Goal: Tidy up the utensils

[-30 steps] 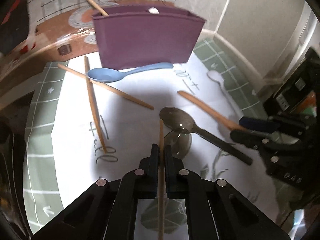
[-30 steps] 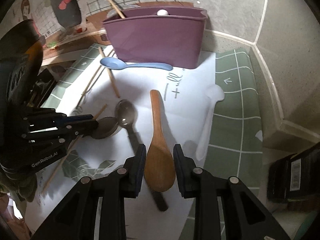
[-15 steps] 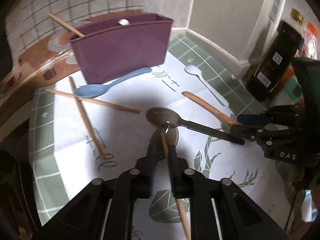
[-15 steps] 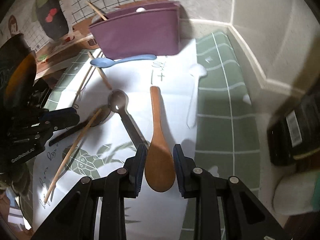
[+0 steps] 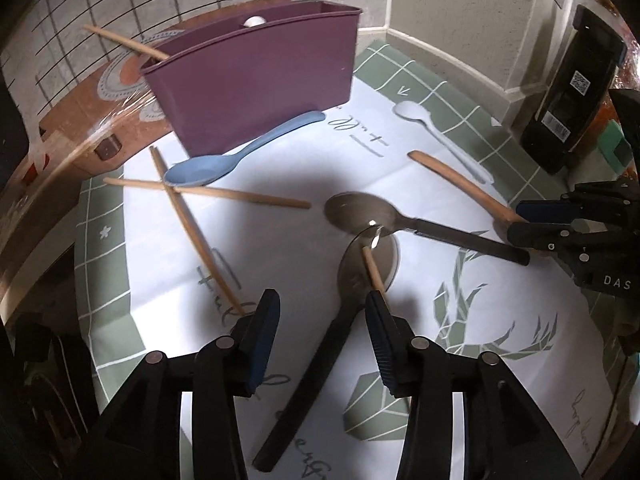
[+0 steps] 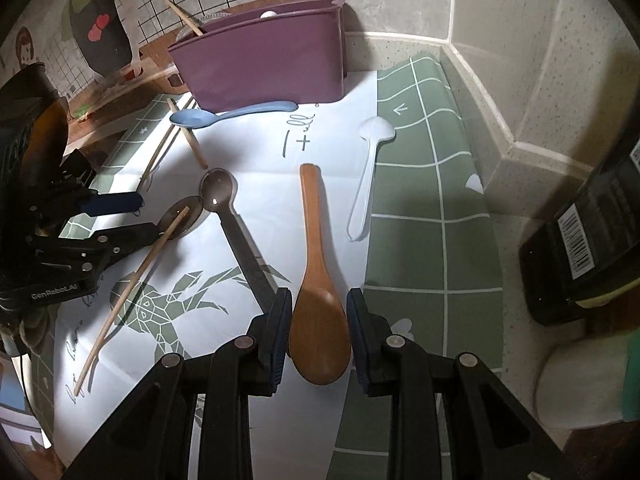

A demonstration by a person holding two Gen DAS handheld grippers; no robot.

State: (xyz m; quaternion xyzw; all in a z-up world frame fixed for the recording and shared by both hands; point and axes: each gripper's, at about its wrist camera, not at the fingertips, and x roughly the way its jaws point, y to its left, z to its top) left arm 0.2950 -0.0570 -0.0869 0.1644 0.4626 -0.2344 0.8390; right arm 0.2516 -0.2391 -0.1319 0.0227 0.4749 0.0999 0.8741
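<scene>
Left gripper (image 5: 320, 324): jaws opening, spread over the desk; the handle of a dark metal spoon (image 5: 340, 312) lies between them, untouched by the pads.
Loose chopstick (image 6: 132, 280): rests with its tip on that spoon's bowl and runs down beside the left gripper's right finger; no pad presses it.
Right gripper (image 6: 318, 332): jaws pinching the bowl of a wooden spoon (image 6: 316, 280), its handle pointing away toward the purple holder.
Purple holder (image 5: 256, 92): stands upright at the far end of the white mat (image 5: 160, 248); one chopstick (image 5: 124, 42) leans out of its left end and something white shows at its rim.
Blue spoon (image 5: 236, 154): lies just in front of the holder.
Crossed chopsticks (image 5: 192, 224): two on the mat, left of centre, one over the other.
Second metal spoon (image 5: 404, 224): its bowl touches the first spoon's bowl.
White spoon (image 5: 440, 136): lies at the mat's right edge, apart from the rest.
</scene>
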